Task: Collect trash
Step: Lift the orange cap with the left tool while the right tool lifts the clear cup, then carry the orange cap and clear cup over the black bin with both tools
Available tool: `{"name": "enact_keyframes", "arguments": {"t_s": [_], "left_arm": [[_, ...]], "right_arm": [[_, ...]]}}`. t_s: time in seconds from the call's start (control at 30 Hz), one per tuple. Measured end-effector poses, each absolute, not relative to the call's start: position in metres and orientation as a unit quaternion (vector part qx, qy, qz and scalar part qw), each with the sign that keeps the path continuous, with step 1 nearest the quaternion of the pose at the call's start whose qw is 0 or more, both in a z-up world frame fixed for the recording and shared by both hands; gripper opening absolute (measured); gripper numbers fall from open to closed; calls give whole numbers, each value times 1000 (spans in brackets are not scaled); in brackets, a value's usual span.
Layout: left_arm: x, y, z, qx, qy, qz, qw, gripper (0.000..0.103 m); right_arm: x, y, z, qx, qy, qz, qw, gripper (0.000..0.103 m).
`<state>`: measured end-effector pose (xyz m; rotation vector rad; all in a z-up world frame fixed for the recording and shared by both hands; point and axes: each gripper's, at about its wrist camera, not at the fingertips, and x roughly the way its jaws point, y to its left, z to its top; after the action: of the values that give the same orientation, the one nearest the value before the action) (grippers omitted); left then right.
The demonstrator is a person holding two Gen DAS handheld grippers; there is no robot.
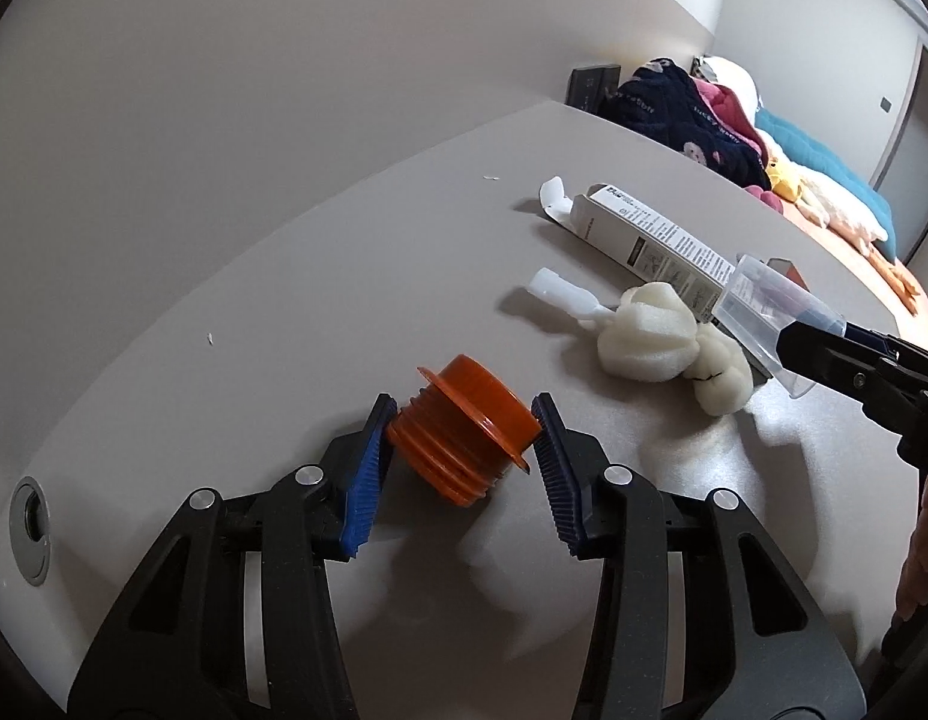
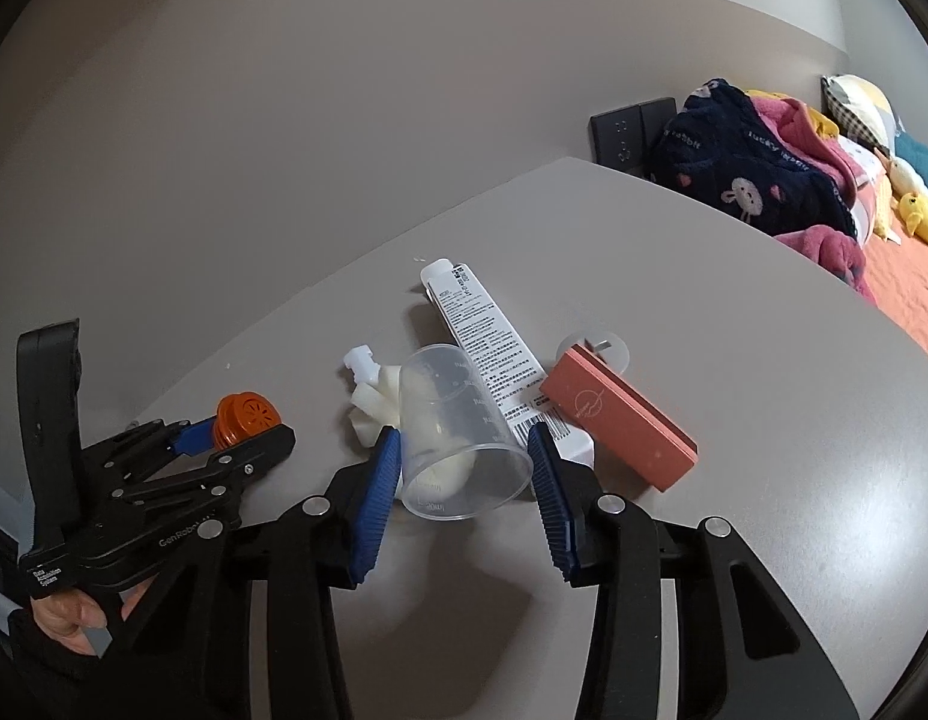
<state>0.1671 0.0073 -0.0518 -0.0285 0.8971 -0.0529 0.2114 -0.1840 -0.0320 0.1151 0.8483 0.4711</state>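
We count one orange threaded cap [image 1: 461, 429], lying on its side on the grey table [image 1: 284, 312], and it sits right between the blue pads of our left claw [image 1: 464, 438], which grip it from both sides. One clear measuring cup [image 2: 458, 438] lies tipped over, its open mouth toward us, and our right claw [image 2: 464, 456] clamps it across the rim.

Behind the cup, seen partly through it, we find one white foam bundle [image 2: 377, 405] with a small white plastic fitting [image 2: 357, 360] at its far end. One long white printed carton [image 2: 494, 348] runs away from the right claw, touching the cup's right side. Just right of that claw lies one salmon-pink box [image 2: 620, 420], over a white disc [image 2: 602, 348].

Past the table's far edge we see a heap of clothes [image 2: 758, 168].
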Motion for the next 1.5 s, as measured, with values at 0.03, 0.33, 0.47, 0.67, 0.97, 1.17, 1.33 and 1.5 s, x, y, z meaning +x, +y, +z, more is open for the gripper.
{"name": "enact_keyframes", "arguments": {"t_s": [0.03,0.33,0.47,0.67,0.97,1.17,1.33,1.5], "left_arm": [[166,7,-51,-15,433,-26,901,46],[152,-5,-42,-14,424,-31,905,46],[146,-14,-38,-12,419,-37,907,46],[134,-29,-31,-17,415,-48,908,46],[117,-50,-22,-19,411,-63,909,46],[103,-70,-13,-16,405,-77,911,46],[90,-84,-6,-13,401,-89,912,46],[78,-100,-1,-8,398,-102,912,46]], "right_arm": [[210,-185,-31,56,406,227,883,45],[197,-201,-22,63,396,224,888,45],[189,-210,-17,68,392,222,890,45],[173,-222,-11,75,387,216,893,45],[148,-238,4,80,375,213,898,45],[131,-250,11,87,370,209,901,45],[114,-264,19,93,363,202,905,45],[98,-276,24,96,359,195,908,45]]}}
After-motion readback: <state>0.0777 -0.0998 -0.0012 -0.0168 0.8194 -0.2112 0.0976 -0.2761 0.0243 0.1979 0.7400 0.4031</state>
